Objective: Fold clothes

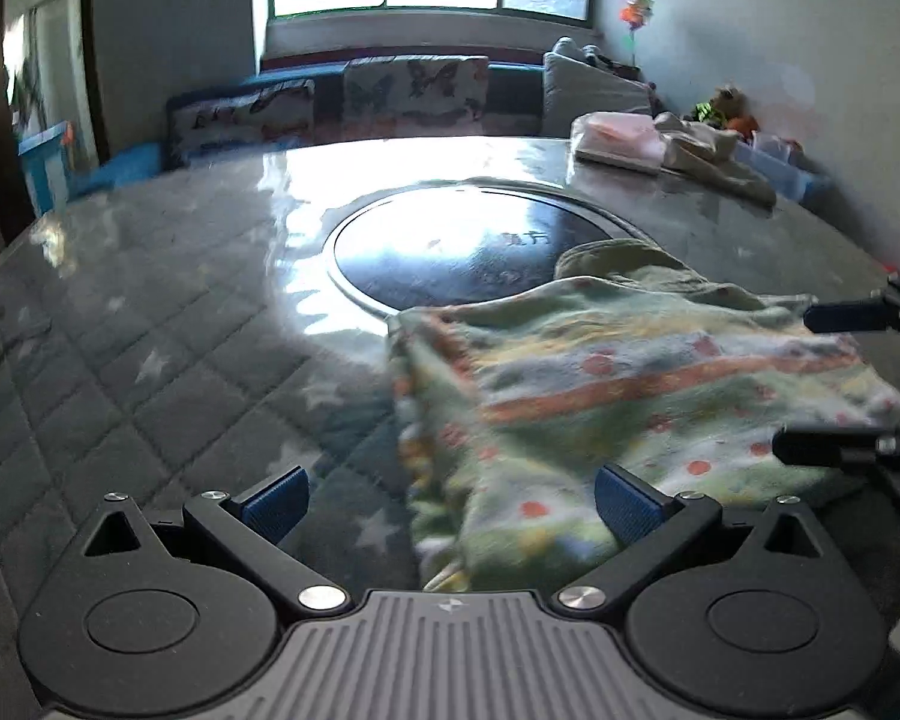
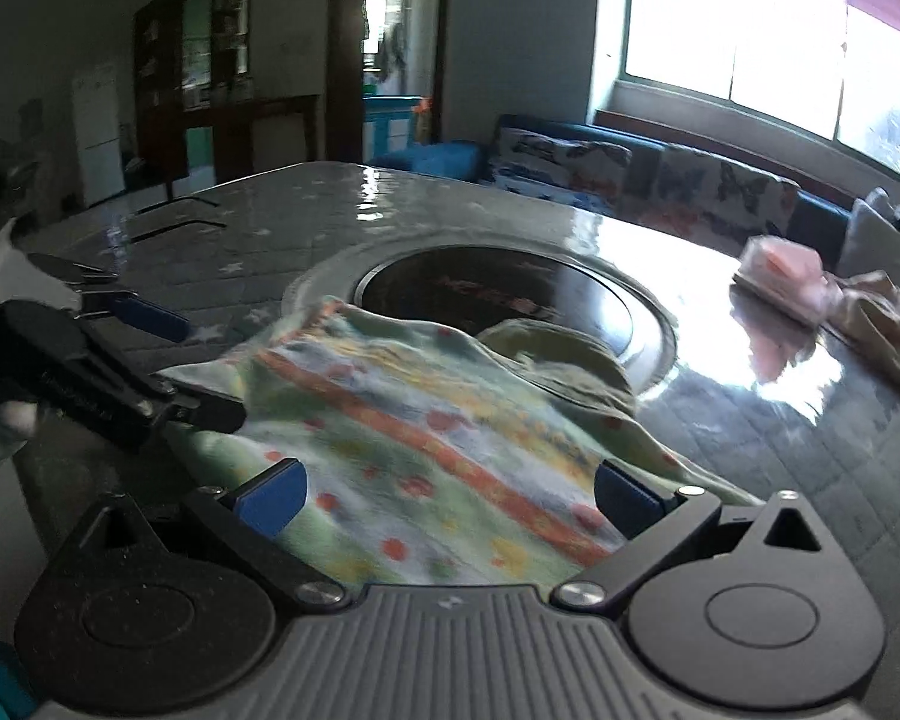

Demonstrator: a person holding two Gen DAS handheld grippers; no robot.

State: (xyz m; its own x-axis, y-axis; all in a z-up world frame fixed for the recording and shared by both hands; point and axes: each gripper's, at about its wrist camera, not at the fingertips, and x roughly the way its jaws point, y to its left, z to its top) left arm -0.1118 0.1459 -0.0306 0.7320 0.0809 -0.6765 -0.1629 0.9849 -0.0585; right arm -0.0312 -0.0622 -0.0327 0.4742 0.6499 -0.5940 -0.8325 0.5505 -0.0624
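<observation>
A green fleece garment (image 1: 630, 372) with orange stripes and red dots lies partly folded on the table, its far edge over the round dark inset. In the left wrist view my left gripper (image 1: 450, 504) is open at the garment's near left edge, with cloth in front of its right pad (image 1: 627, 507). My right gripper (image 1: 828, 381) shows at the right edge, its jaws apart at the garment's side. In the right wrist view my right gripper (image 2: 450, 498) stands open over the garment (image 2: 450, 420). The left gripper (image 2: 180, 360) is open at the cloth's left corner.
The table (image 1: 150, 330) has a grey quilted star cover under a glossy top and a round dark inset (image 1: 450, 240) in the middle. A folded pink cloth (image 1: 618, 138) and a beige garment (image 1: 714, 156) lie at the far right. A sofa (image 1: 330, 102) stands beyond.
</observation>
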